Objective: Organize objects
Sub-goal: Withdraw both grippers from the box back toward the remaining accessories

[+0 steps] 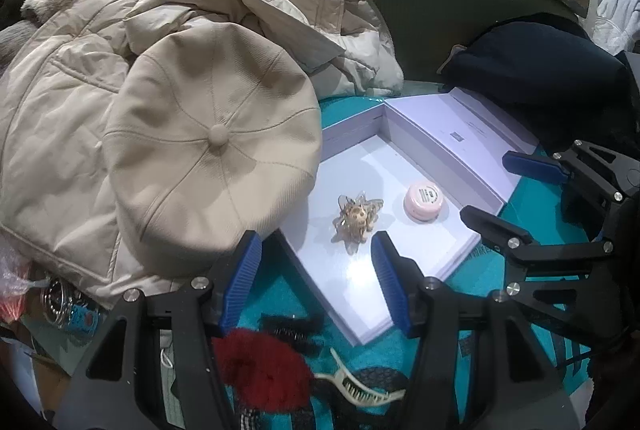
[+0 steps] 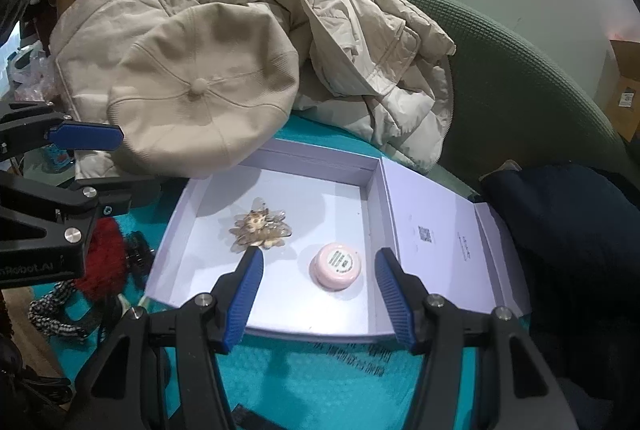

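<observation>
The left claw (image 1: 316, 270) hangs with its blue pads spread apart and nothing between them, above the near corner of the open white box (image 1: 348, 294). The right claw (image 2: 318, 284) is likewise spread and holds nothing; in its own view the small pink round jar (image 2: 337, 265) shows in the gap between the pads, but the jar sits on the box floor and neither pad touches it. Each claw appears in the other's view only in part, cut off by the frame edge.

Inside the box, a flower-shaped hair clip (image 2: 260, 228) with a speckled centre lies just beside the jar, apart from it. The box lid (image 2: 440, 234) lies folded open flat; its print is too small to read.

A beige cap (image 1: 212, 142) overlaps the box's far-left corner and hides it. It rests on a crumpled beige jacket (image 1: 56, 134).

Below the left claw, on teal cloth (image 1: 292, 294), lie a red fluffy clip (image 1: 260, 370) and a cream claw clip (image 1: 360, 390), both partly hidden by the claw's arms. A dark garment (image 2: 568, 230) covers the lid's far edge.
</observation>
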Demonstrator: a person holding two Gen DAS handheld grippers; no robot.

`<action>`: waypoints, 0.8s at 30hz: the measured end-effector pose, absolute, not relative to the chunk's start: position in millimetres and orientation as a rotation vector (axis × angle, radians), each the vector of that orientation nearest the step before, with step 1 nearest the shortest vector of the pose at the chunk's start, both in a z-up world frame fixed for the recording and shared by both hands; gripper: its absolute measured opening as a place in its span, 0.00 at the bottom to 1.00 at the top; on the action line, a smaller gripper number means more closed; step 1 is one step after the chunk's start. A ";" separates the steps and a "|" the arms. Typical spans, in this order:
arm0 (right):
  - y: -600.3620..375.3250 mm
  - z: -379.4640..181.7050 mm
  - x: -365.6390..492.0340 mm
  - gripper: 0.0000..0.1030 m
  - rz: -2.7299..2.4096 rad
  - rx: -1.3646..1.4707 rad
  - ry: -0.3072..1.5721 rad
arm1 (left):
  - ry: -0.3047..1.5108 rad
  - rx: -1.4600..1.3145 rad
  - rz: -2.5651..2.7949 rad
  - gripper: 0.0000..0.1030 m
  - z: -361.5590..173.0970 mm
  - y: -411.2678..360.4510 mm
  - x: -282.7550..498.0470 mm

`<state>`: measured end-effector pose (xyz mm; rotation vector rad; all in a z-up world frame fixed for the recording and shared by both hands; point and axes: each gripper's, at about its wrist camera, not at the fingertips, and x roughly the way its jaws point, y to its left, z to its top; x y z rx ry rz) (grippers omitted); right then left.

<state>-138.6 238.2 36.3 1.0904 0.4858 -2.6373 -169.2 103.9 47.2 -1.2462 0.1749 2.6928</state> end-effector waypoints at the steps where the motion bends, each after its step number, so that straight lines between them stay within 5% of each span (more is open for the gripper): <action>1: 237.3 37.1 -134.9 0.57 -2.638 1.089 0.484 | 0.175 -1.245 2.693 0.54 47.8 103.1 -165.5; 24: 215.4 29.7 -41.2 0.57 -2.610 1.099 0.442 | 0.131 -1.282 2.696 0.54 38.7 77.6 -61.6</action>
